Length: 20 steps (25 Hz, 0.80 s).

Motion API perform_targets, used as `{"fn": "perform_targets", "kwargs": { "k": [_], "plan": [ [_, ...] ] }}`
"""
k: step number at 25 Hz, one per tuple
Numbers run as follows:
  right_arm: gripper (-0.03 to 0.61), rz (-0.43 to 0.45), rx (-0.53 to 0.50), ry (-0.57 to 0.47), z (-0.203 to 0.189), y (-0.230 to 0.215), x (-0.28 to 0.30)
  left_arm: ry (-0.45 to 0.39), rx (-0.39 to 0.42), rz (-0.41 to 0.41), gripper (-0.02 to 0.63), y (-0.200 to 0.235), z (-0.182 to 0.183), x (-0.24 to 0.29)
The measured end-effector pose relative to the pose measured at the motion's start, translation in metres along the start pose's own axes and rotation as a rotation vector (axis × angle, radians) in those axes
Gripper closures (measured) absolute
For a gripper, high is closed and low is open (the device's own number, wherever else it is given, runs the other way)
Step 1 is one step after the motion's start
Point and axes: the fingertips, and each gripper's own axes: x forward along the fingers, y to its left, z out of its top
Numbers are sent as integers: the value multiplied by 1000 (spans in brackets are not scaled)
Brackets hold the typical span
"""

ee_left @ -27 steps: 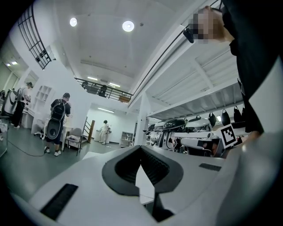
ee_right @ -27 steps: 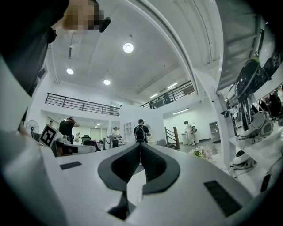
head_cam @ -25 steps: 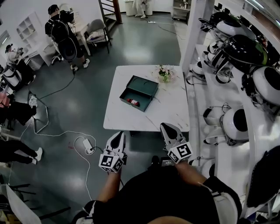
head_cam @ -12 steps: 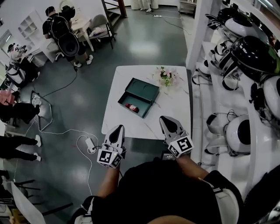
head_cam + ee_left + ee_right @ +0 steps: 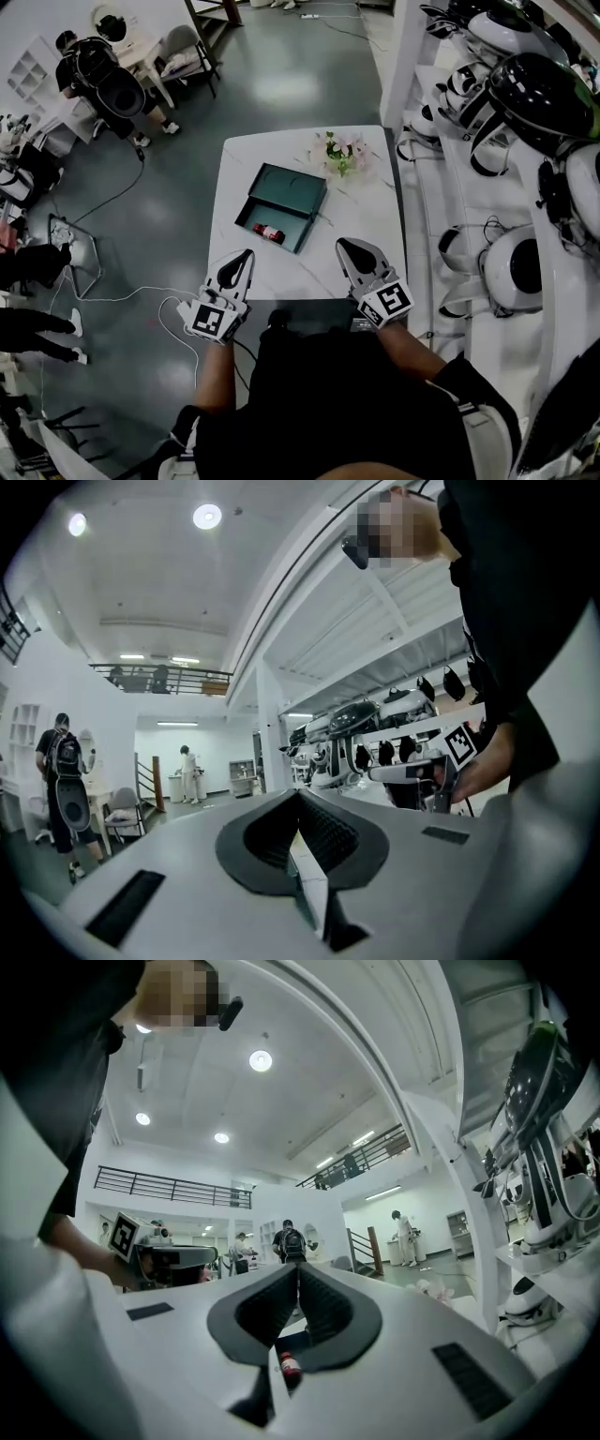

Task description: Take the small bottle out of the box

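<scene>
Head view: you stood at the near edge of a white table. An open dark green box lay on it, ahead and a little to your left. The small bottle lay on its side in the near part of the box. Its long axis ran roughly left to right, across your line of reach. The left gripper pointed at the box from just beside its near corner. The right gripper hovered further off, to the right of the box. By this view the left one was nearer the bottle.

Left gripper view: the left gripper had its jaws pressed together with nothing between them. Only a pale sliver of table showed below the tips, and neither bottle nor box appeared. The right gripper showed off to the side.

Right gripper view: the right gripper also had its jaws closed and empty. The bottle showed through the gap below the tips, ahead on the table and untouched. This gripper seemed better aimed at it.
</scene>
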Motion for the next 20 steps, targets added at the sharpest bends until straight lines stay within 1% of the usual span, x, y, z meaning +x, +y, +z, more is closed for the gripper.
{"fn": "perform_targets", "kwargs": {
  "k": [3,6,9,12,15,16,17,18,20],
  "plan": [
    [543,-67,1,26,-6,-4,5,35,31,-72,598,25,-8,13],
    [543,-146,-8,38,-10,-9,16,68,90,-155,598,56,-19,27],
    [543,-223,-16,43,-13,-9,28,109,138,-255,598,81,-31,41],
    [543,-291,-51,60,-16,-8,36,150,227,-366,597,97,-43,51],
    [543,-355,-81,78,-20,-7,43,200,270,-468,595,108,-60,62],
    [543,-370,-93,84,-22,-6,46,216,281,-496,585,112,-65,67],
    [543,-384,-104,89,-25,-5,49,232,294,-521,545,116,-71,72],
    [543,-398,-112,94,-27,-5,52,246,307,-545,526,119,-77,77],
    [544,-430,-116,105,-34,-4,56,272,331,-594,515,124,-90,85]
  ]
}}
